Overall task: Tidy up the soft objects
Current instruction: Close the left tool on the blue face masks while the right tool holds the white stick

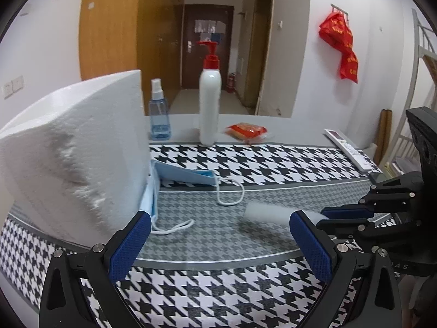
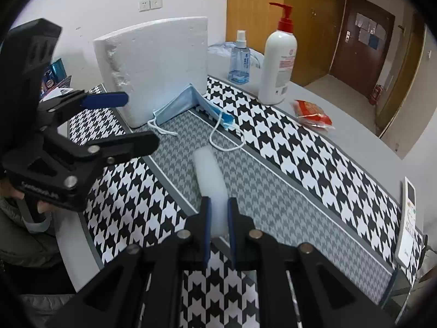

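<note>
Our right gripper squeezed a soft white foam roll at lower centre, over the houndstooth mat; our left gripper gaped wide, empty.

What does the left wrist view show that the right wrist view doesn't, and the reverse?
Only the left wrist view: a red bag hanging on the wall and a white metal frame at the right edge.

Only the right wrist view: the right gripper shut on the foam roll, the printed label on the lotion bottle, and colourful boxes behind the left gripper.

Both: foam block, mask, spray bottle, red packet, remote, houndstooth mat.
</note>
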`<state>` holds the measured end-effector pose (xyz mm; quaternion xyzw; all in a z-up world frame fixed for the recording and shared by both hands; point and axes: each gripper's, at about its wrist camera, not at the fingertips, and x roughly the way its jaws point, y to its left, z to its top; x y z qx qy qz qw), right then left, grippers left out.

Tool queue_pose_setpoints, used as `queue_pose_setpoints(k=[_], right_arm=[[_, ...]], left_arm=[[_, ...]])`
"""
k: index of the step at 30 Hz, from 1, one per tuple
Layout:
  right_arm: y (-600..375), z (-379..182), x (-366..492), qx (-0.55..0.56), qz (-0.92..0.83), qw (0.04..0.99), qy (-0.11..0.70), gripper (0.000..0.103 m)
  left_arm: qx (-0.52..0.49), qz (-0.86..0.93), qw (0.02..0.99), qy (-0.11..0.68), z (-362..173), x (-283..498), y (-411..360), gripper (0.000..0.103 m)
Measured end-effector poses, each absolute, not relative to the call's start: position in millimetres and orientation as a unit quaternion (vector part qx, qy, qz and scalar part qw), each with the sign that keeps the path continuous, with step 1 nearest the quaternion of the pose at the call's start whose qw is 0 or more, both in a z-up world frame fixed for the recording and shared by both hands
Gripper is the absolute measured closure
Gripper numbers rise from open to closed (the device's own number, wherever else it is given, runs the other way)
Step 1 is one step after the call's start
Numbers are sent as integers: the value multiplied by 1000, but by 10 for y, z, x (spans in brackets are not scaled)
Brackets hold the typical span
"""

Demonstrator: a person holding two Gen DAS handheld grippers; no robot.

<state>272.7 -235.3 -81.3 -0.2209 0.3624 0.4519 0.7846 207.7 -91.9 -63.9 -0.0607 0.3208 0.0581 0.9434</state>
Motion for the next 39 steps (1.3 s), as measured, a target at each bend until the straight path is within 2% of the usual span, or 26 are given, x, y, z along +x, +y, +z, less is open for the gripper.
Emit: queue_pose_setpoints(k=[21, 23, 39], right_arm=[[-2547, -758, 2701, -183, 440, 804, 356, 89], [-2542, -766, 2701, -182, 440, 803, 357, 89], [-2543, -835, 2728, -177, 449, 797, 363, 89]], left_arm=[[-41, 62, 939, 336, -656, 2538, -840, 6], [-37, 62, 936, 343, -680, 2601, -832, 11], [-23, 87, 923, 375, -838, 3043, -736, 25]])
